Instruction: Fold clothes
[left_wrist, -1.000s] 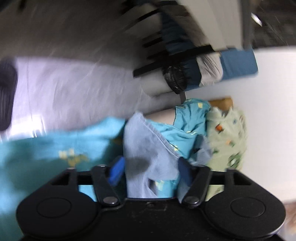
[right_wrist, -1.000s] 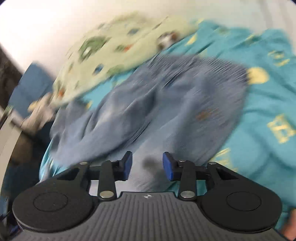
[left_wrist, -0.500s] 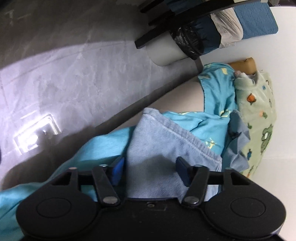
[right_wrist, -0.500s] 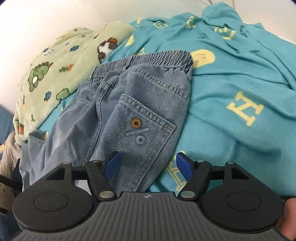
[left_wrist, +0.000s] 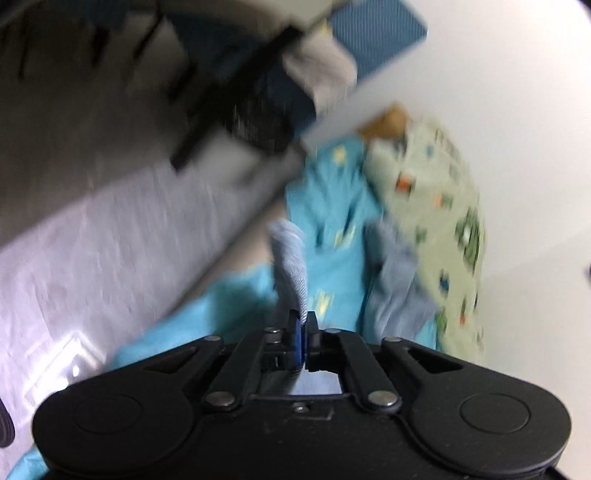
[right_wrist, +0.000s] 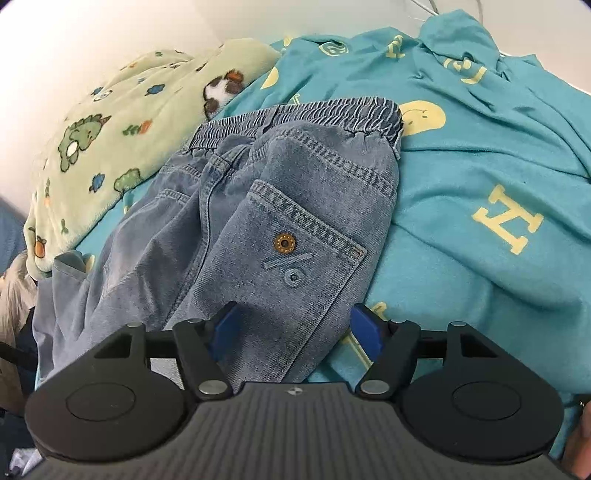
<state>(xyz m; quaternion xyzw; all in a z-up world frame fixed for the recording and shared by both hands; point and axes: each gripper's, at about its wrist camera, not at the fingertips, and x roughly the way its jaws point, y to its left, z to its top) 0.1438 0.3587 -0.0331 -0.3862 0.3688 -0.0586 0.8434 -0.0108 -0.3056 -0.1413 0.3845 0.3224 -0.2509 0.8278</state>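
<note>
Gathering step of the fold: left gripper (left_wrist: 303, 325) clamped shut on a pale denim edge (left_wrist: 291, 266), apparently a leg end of the jeans (right_wrist: 273, 229) lying on the teal blanket (right_wrist: 480, 177). Right gripper (right_wrist: 295, 325) gaping wide, straddling the seat near the back pocket (pads not pressing). Next, probably: closing there, then carrying the leg toward the waistband. Readable on the blanket: a yellow "H"; no brand visible.

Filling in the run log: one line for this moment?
left gripper: shut on jeans | right gripper: open over jeans | blanket: underneath
</note>
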